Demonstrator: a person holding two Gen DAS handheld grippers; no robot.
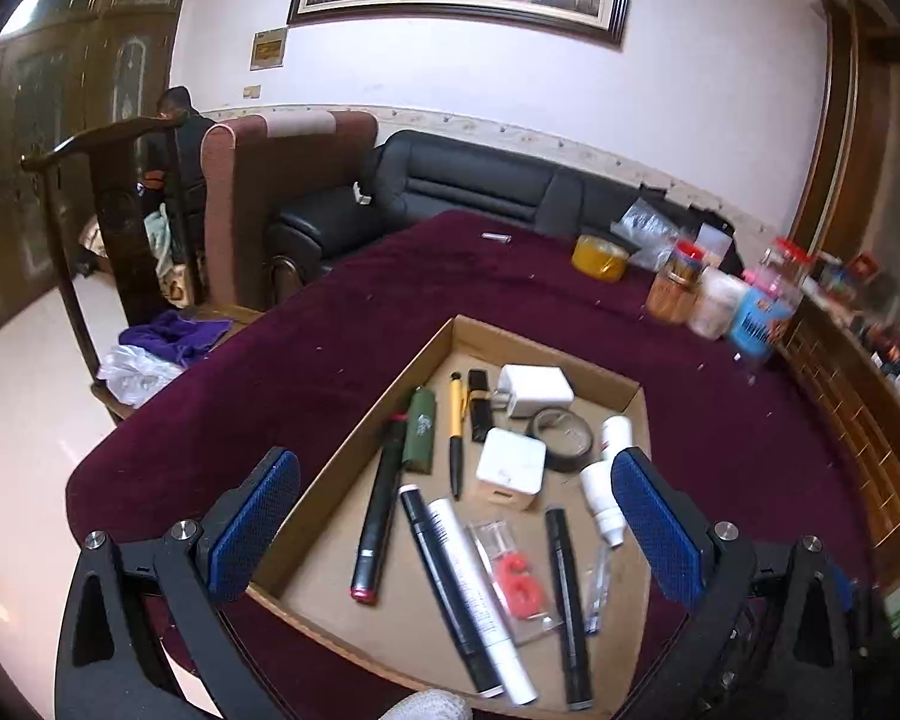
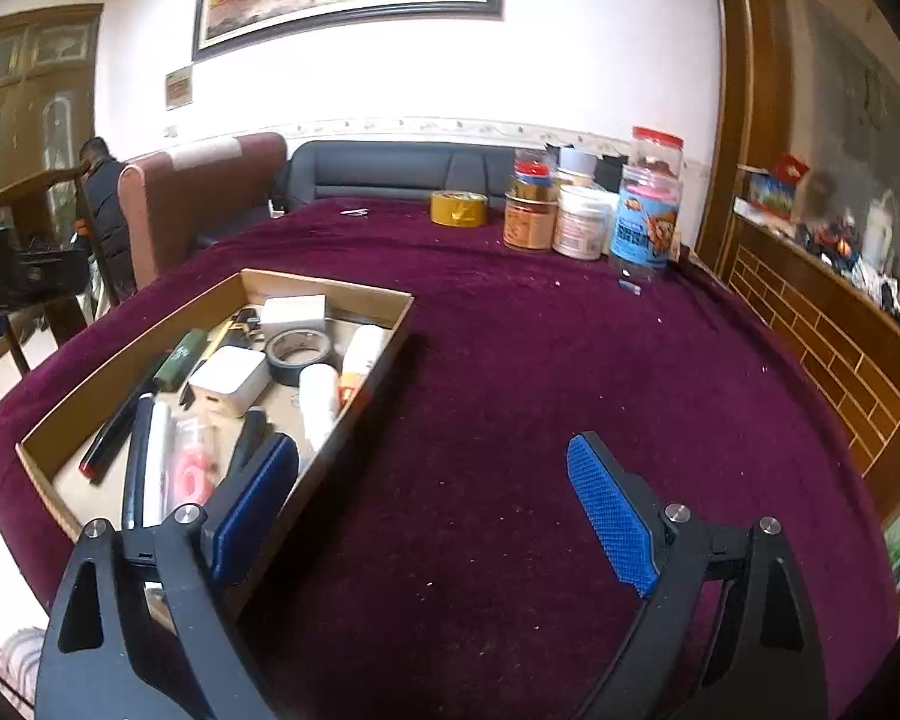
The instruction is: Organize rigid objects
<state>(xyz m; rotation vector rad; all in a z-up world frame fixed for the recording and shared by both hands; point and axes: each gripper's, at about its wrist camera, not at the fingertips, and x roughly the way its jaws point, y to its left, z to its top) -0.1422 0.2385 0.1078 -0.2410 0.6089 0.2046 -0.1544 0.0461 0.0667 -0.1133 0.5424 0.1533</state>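
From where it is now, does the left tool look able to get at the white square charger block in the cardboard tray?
Probably yes. The left tool stands open and empty right over the open-topped cardboard tray, and the white square charger block lies uncovered, ahead between its fingers. The black tape roll touching its side could crowd one finger.

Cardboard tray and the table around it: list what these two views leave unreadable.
- Jar labels: left wrist view, motion blur.
- Cardboard tray near corner: right wrist view, hidden behind the right hand-held gripper finger.
- Small silver item at the far table edge: too small to identify.
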